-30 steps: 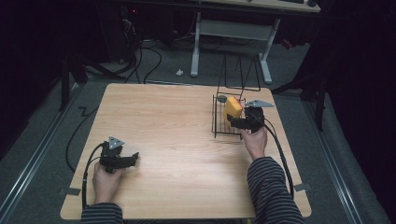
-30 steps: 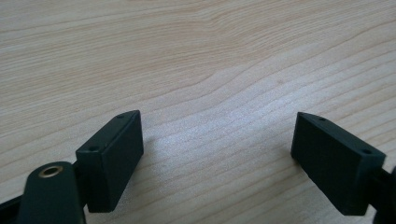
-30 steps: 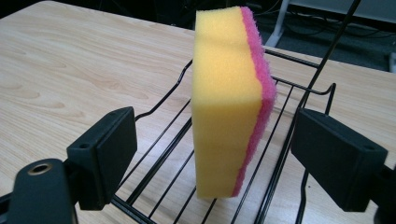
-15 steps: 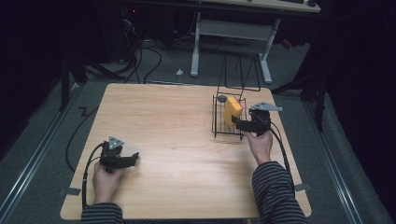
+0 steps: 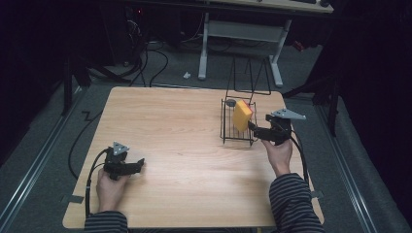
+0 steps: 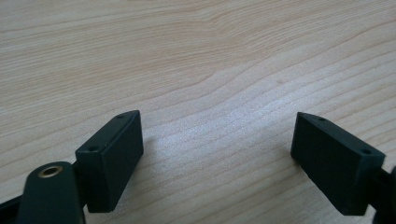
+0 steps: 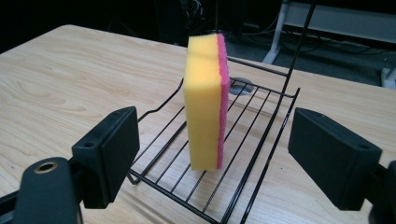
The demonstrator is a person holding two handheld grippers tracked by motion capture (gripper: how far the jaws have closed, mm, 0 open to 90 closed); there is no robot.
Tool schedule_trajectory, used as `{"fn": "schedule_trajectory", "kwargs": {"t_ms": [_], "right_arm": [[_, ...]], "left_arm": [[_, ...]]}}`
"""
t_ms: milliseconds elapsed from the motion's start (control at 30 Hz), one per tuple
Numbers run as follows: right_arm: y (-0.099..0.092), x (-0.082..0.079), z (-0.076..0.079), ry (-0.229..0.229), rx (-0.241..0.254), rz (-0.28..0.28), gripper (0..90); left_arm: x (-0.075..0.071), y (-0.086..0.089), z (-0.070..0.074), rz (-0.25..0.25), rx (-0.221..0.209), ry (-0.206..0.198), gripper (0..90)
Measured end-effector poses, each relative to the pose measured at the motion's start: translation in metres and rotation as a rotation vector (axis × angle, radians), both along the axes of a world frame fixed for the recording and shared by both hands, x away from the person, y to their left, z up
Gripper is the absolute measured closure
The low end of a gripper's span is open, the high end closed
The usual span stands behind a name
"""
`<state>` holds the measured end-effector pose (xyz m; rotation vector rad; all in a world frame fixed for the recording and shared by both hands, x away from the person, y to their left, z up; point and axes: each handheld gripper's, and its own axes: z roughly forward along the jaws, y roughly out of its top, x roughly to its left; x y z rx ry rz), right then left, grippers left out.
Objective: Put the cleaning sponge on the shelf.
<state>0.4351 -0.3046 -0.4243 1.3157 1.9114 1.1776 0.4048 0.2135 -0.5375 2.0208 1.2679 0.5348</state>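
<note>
I am holding the right gripper (image 5: 256,130) just off the near edge of the wire rack (image 5: 228,131), its fingers (image 7: 109,154) spread wide and gripping nothing, while the yellow-and-pink sponge (image 7: 205,100) is standing on its narrow end on the rack's wires at the right side of the worktop (image 5: 180,121). What I am worrying about is that tall, thin stance: if I am nudging the rack or brushing the sponge with one finger, it is likely tipping flat or sliding between the wires. The left gripper (image 5: 136,166) is resting low over bare wood at the near left, its fingers (image 6: 112,156) released as well. Compared with a second ago, the right gripper is sitting farther back from the sponge, which is now standing free of the fingers; the left hand is staying put.
</note>
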Motion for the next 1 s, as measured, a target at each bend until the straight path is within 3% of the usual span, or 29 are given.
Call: {"fn": "schedule_trajectory", "kwargs": {"t_ms": [367, 467, 867, 1000], "right_arm": [[-0.006, -0.015, 0.01, -0.022, -0.007, -0.009, 21.7], [-0.011, -0.021, 0.012, -0.042, 0.018, -0.018, 23.8], [-0.023, -0.039, 0.022, -0.069, 0.013, -0.035, 24.5], [-0.026, -0.045, 0.022, -0.075, 0.033, -0.037, 26.4]], "left_arm": [[0.0, 0.0, 0.0, 0.0, 0.0, 0.0, 17.4], [0.0, 0.0, 0.0, 0.0, 0.0, 0.0, 17.4], [0.0, 0.0, 0.0, 0.0, 0.0, 0.0, 17.4], [0.0, 0.0, 0.0, 0.0, 0.0, 0.0, 17.4]]}}
